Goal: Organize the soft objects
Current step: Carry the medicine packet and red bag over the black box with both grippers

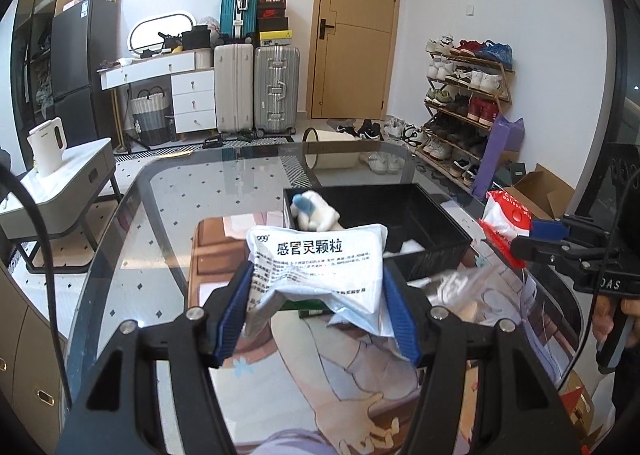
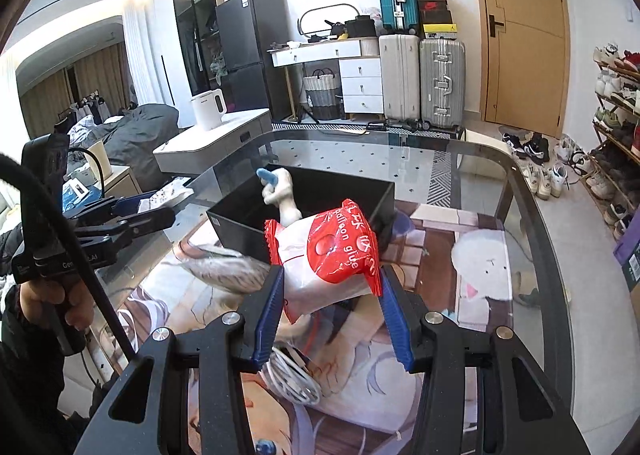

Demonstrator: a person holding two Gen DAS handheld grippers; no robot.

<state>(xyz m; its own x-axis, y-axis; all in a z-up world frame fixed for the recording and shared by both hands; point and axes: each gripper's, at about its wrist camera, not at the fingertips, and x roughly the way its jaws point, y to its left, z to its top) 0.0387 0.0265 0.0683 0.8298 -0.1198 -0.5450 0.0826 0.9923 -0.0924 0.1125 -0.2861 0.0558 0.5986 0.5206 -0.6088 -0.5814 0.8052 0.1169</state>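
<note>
Holding now: each pair of tongs pinches one soft packet above the glass desk (image 1: pixel 168 215), both short of the black bin (image 1: pixel 436 251).
Left tongs (image 1: pixel 316 319): blue pads (image 1: pixel 234 319) pressed against the sides of the white medicine pouch (image 1: pixel 316 267), which buckles between them; its lower edge sags toward the desk.
Right tongs (image 2: pixel 330 315): clamped on the red-and-white balloon glue packet (image 2: pixel 328 259); the pinch sits low on the packet, so the red top flops forward past the fingertips.
Bin: just ahead of both tongs, open-topped, with a white plush toy (image 2: pixel 282 195) with a blue part leaning at the near-left corner.
Other items: a white cable coil (image 2: pixel 296 379) lies under the right tongs on the printed mat (image 2: pixel 472 275); a clear crumpled bag (image 1: pixel 460 283) rests between the left tongs and the bin.
Risk, slip: both packets are slick film, held by squeeze alone; a quick swing could let either slide out short of the bin.
Risk, collision: the two tongs stand near each other, aimed at one bin; going in together could knock them.
Risk, snag: a low approach might catch the bin's near wall or shove the plush toy.
Safer order: probably one packet at a time, lifted clear of the rim.
</note>
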